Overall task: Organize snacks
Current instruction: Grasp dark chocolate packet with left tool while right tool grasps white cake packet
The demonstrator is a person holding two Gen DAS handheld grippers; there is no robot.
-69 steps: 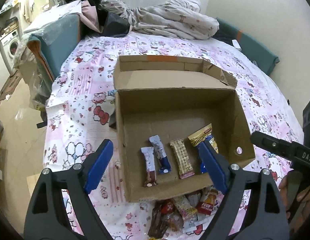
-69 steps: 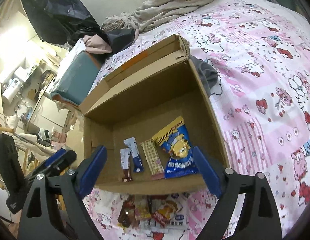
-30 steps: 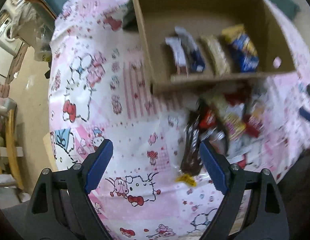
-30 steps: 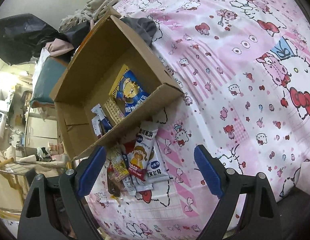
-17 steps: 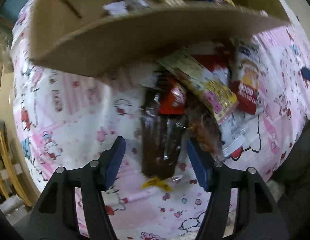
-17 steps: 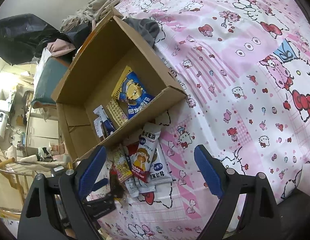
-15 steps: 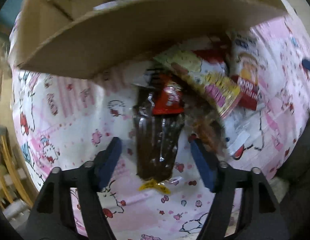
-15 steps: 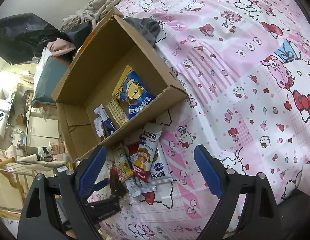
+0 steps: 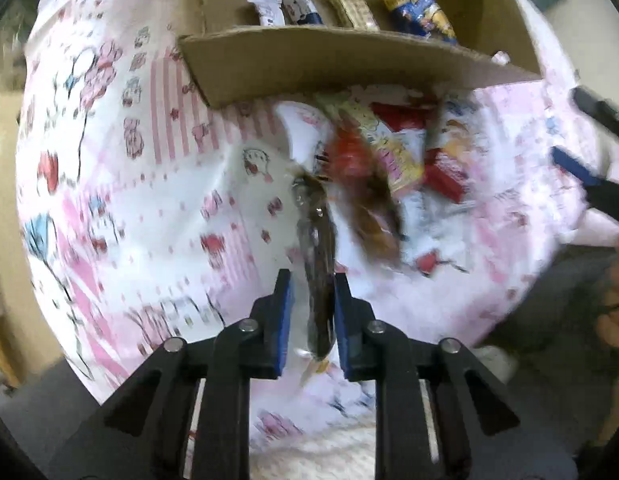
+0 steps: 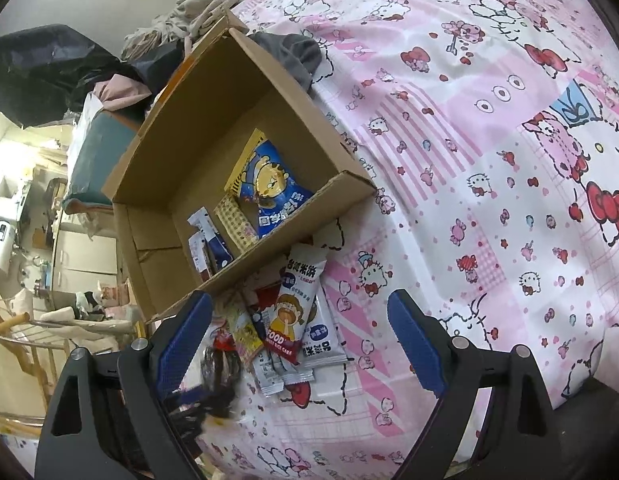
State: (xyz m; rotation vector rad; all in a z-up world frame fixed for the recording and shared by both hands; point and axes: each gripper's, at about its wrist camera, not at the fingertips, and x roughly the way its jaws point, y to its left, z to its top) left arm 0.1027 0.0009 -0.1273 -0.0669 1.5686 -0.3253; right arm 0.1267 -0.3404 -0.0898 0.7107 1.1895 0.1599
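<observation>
The left gripper has its two blue pads drawn in close on a long dark brown snack packet, pinching its near end so that the rest of it sticks out forward over the pink cartoon-print bedspread. The picture is blurred there, so I cannot tell whether the packet's far end touches the bed. Just beyond it lies the loose pile of snacks (red, yellow and white wrappers, overlapping), pressed up against the near wall of the cardboard box. Inside the box four packets lie side by side, among them a blue and yellow bag. The right gripper hangs over the pile with its jaws spread wide, holding nothing; a white rice-cake packet lies between its fingers from that view.
</observation>
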